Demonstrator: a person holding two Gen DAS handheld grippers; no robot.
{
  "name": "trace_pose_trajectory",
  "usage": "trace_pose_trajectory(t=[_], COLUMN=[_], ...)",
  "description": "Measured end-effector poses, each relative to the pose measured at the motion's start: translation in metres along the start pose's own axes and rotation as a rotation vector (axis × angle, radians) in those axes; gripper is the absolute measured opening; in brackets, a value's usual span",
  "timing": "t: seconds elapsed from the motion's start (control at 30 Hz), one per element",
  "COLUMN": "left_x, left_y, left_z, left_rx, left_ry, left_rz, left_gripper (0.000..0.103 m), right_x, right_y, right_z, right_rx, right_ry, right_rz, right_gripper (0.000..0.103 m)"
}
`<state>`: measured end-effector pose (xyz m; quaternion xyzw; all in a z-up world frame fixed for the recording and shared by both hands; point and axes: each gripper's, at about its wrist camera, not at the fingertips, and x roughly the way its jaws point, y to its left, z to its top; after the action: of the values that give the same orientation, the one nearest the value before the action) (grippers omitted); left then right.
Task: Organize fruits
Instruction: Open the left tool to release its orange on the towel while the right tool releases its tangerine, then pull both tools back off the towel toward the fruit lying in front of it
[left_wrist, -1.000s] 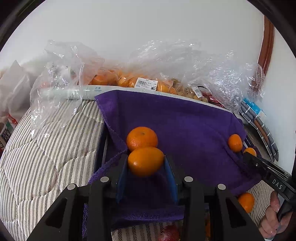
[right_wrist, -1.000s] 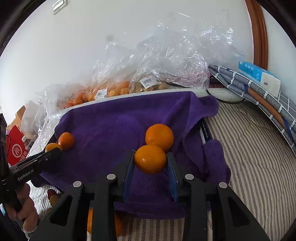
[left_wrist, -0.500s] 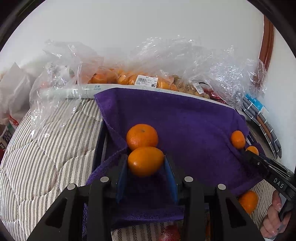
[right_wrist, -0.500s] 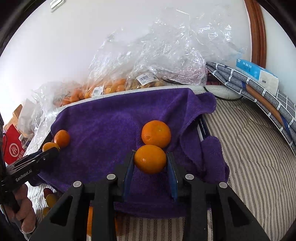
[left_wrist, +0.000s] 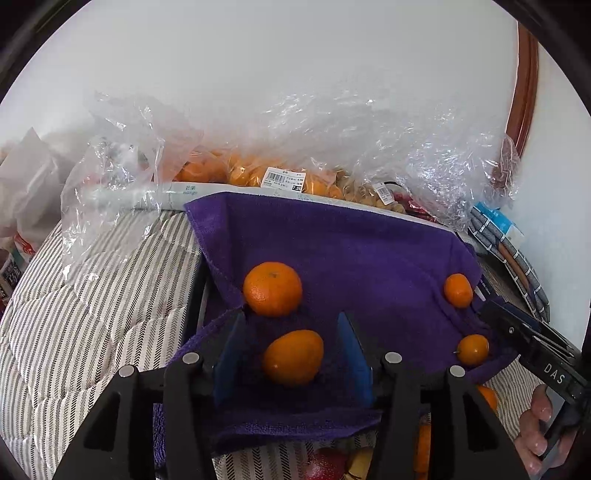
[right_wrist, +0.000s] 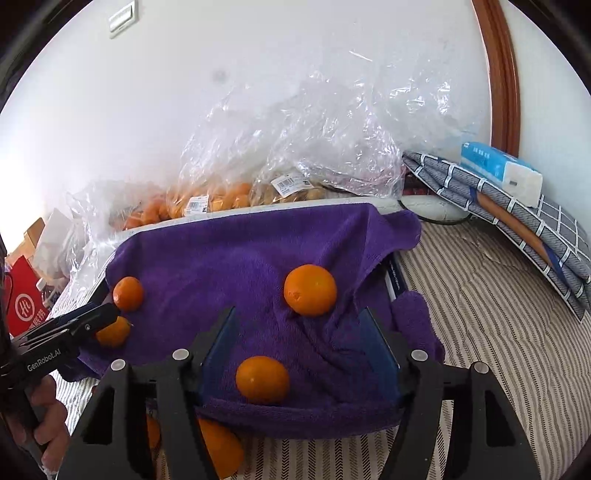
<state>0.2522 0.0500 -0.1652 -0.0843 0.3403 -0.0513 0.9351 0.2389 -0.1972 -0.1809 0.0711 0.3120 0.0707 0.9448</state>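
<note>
Both our tongs, left (left_wrist: 291, 354) and right (right_wrist: 299, 350), have just been opening, each with its mandarin (left_wrist: 293, 357) (right_wrist: 262, 379) lying loose between them on the purple towel (left_wrist: 354, 251), so next we back off for another fruit.

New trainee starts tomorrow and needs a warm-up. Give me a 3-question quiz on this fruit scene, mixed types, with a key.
1. True or false: the left gripper is clamped on the orange between its jaws.
2. How many oranges lie on top of the purple towel?
3. What sits behind the towel, against the wall? A: clear plastic bags of fruit. B: a laptop. C: a kettle.

Key
1. False: the jaws have just been opening and the orange lies free between them.
2. Four.
3. A.
</note>
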Motion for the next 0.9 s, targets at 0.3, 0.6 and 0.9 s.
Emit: trace_pose_trajectory(t=[0.3,0.6,0.9], left_x=[-0.013,-0.022,-0.047], left_y=[-0.003,-0.008,0.000], left_z=[0.002,0.001,-0.017], left_rx=[0.006,-0.002,-0.053], left_ry=[-0.054,-0.048,-0.057], left_rz=[0.000,-0.038,-0.053], left_gripper=[0.051,0.051,0.051], right_x=[-0.015,-0.054,-0.078], right_y=[-0.005,-0.012,-0.010], right_z=[0.003,0.004,-0.017], right_rx=[0.005,0.078,0.043], right_ry=[-0.072,-0.107,0.018], right_rz=[-0.006,-0.059,-0.090], right_gripper=[0.067,0.067,0.067])
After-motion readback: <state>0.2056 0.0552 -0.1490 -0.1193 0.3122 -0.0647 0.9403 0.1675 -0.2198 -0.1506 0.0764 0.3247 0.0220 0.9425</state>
